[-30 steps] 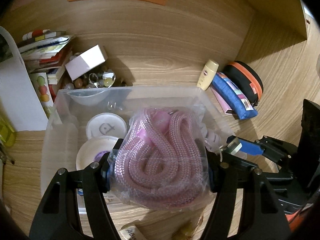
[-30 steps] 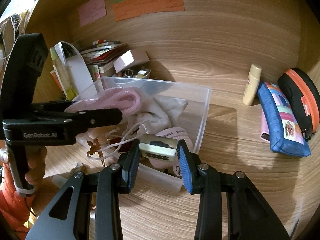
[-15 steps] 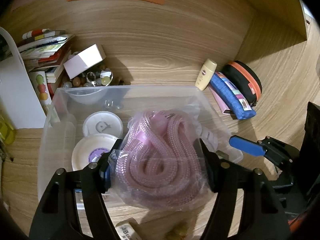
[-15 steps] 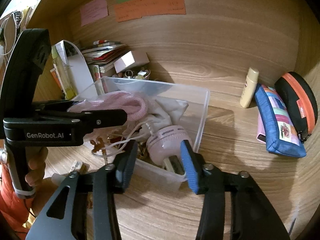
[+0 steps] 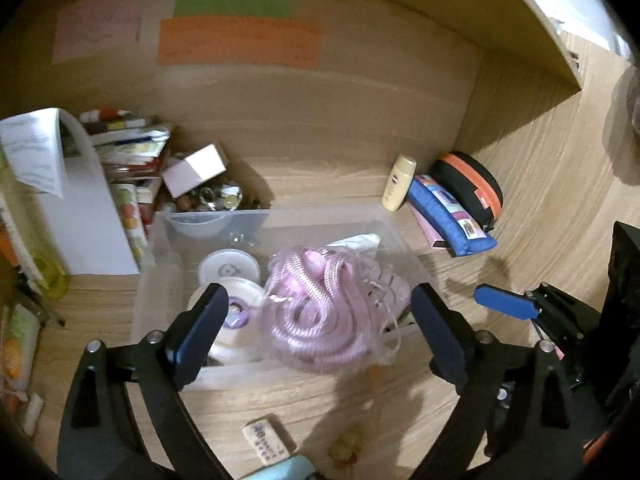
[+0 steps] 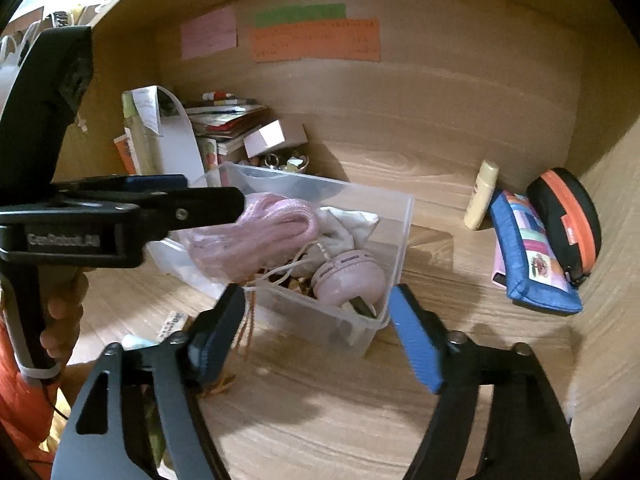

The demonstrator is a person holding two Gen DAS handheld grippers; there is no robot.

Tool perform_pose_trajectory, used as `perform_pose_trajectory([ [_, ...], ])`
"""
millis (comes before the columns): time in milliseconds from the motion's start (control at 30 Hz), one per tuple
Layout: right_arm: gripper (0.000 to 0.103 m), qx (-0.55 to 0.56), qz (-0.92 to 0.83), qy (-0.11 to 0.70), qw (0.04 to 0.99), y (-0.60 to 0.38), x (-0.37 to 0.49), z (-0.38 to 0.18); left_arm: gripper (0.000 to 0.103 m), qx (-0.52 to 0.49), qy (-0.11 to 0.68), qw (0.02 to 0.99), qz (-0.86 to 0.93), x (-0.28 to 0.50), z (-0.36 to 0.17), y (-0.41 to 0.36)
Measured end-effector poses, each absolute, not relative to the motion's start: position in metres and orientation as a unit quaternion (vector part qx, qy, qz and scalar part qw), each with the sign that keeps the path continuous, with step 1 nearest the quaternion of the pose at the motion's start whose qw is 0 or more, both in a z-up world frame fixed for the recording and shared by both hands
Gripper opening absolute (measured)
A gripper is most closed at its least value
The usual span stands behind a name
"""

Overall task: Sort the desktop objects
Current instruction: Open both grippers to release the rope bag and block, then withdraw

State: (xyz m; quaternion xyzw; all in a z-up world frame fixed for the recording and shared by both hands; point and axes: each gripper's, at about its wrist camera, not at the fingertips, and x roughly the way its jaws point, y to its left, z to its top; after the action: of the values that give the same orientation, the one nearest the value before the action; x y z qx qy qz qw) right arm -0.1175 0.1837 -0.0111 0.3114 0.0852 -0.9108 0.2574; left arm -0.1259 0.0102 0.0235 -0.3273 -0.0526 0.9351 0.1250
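A clear plastic bin (image 5: 168,236) (image 6: 400,240) stands on the wooden desk. A bagged pink rope (image 5: 320,312) (image 6: 260,228) lies in it, on top of white round tins (image 5: 228,268), a white cloth (image 6: 352,224) and a pink round device (image 6: 348,276). My left gripper (image 5: 316,320) is open and empty, its fingers on either side of the rope, just above the bin's near edge. My right gripper (image 6: 316,332) is open and empty in front of the bin's near corner.
A cream bottle (image 5: 398,182) (image 6: 480,196), a blue pouch (image 5: 452,216) (image 6: 532,256) and a black-orange case (image 5: 472,184) (image 6: 568,216) lie at right. Books, a white box (image 5: 196,168) and a dish of trinkets stand behind the bin. Small items (image 5: 266,440) lie in front.
My left gripper opened and let the bagged rope drop into the bin, then drew back. My right gripper let go of a small metallic object, opened wide and pulled back.
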Motion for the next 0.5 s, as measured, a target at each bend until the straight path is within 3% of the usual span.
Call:
perform_pose_trajectory([
  [500,0.083,0.308,-0.903,0.092,0.284,0.161,-0.061,-0.010,0.096,-0.372,-0.070,0.087,0.921,-0.073,-0.002,-0.044],
])
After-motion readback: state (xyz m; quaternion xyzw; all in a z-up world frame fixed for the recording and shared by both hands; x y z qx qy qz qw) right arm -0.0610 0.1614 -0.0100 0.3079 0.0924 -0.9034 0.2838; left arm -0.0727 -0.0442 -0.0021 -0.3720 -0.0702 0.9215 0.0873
